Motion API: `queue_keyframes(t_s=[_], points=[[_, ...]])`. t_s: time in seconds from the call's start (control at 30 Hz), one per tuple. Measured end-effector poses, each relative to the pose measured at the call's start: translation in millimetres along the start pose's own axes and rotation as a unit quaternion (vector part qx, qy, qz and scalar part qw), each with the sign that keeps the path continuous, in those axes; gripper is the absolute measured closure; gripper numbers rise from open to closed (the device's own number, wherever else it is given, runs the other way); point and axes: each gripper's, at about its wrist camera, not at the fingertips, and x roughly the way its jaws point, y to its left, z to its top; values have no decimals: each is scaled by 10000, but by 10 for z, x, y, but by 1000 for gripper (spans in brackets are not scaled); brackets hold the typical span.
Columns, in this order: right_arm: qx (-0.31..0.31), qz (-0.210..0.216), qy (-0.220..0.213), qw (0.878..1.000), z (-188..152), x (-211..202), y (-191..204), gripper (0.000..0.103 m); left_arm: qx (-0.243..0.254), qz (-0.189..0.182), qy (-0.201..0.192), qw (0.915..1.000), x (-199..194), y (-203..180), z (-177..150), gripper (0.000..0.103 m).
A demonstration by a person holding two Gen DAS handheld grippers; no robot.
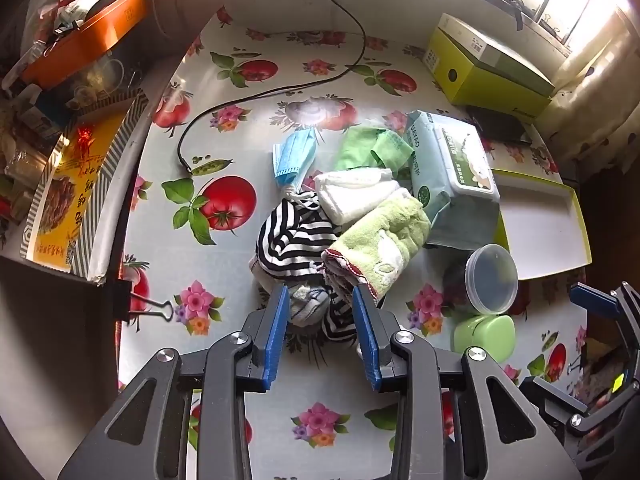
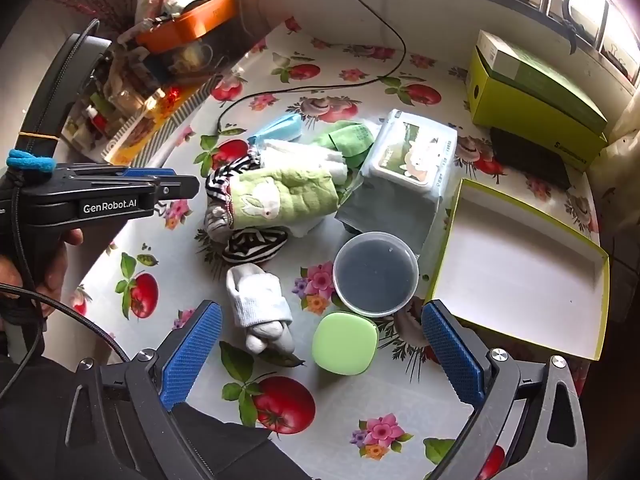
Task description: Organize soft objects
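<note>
A pile of soft things lies mid-table: a green rabbit towel (image 1: 380, 240) (image 2: 280, 196), a folded white cloth (image 1: 356, 192), a striped garment (image 1: 292, 236) (image 2: 252, 248), a blue face mask (image 1: 292, 156), a green cloth (image 1: 368, 148) and a wipes pack (image 1: 448, 164) (image 2: 412, 156). A rolled white sock (image 1: 310, 308) (image 2: 260, 304) lies apart at the near side. My left gripper (image 1: 320, 292) (image 2: 188, 188) hovers open above the sock and the pile's near edge, holding nothing. My right gripper (image 2: 320, 308) stands wide open and empty, above the table between the sock and the shallow box.
An open shallow box (image 1: 540, 220) (image 2: 520, 272) lies at the right. Beside it stand a lidded round tub (image 1: 492, 278) (image 2: 376, 274) and a green case (image 1: 484, 336) (image 2: 346, 342). A yellow-green carton (image 1: 488, 68) sits at the back, a black cable (image 1: 280, 92) crosses the cloth, and a cluttered shelf (image 1: 88, 36) is on the left.
</note>
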Motion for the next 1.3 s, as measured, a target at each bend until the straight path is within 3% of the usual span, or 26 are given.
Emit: queue_keyframes(t_s=[0.57,1.3], points=[[-136,150,33,9998,25,16,96,1,15,73,-38,10000,-27,-14,-39,69],[-134,147,60,9998,30,27,137,1,134,-105,-6,9999,5,-19,-59,69]])
